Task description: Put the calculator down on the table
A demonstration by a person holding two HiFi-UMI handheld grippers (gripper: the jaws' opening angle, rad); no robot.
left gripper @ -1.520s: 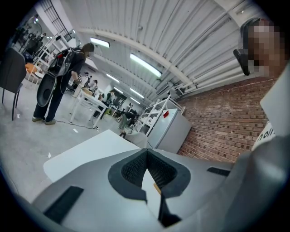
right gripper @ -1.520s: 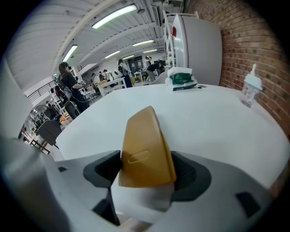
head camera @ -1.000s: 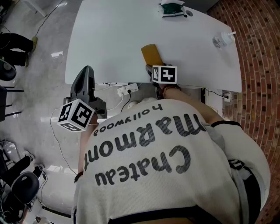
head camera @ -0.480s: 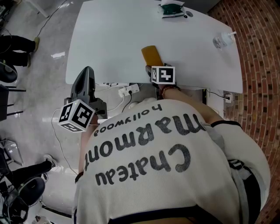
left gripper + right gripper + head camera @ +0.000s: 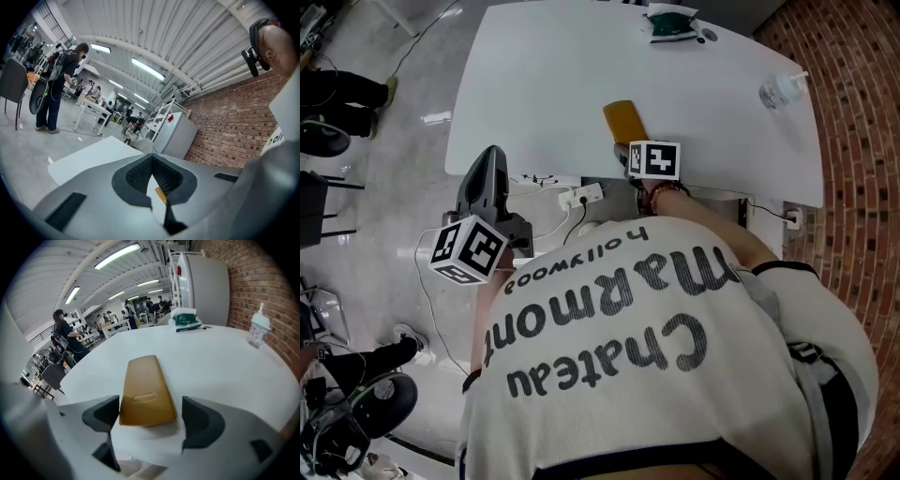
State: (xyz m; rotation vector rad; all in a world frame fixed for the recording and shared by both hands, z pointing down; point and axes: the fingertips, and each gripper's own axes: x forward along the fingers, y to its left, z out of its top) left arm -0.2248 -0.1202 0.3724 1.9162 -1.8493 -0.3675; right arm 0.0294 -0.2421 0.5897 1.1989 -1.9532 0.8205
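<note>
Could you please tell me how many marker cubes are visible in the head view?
2. One marker cube hangs over the floor off the table's near-left corner; the other is at the table's near edge, right by the calculator. None seems hidden.

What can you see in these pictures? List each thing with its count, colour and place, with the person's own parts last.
table: one, white, upper head view.
calculator: one, yellow-brown, flat on the table by its near edge.
packet: one, green and white, table's far edge.
bottle: one, clear, table's right side.
power strip: one, white, floor below the near edge.
brick wall: one, red-brown, right of the table.
left gripper: one, grey, jaws together, empty, off the table's left corner.
right gripper: one, grey, jaws just been opening, either side of the calculator, not gripping.
</note>
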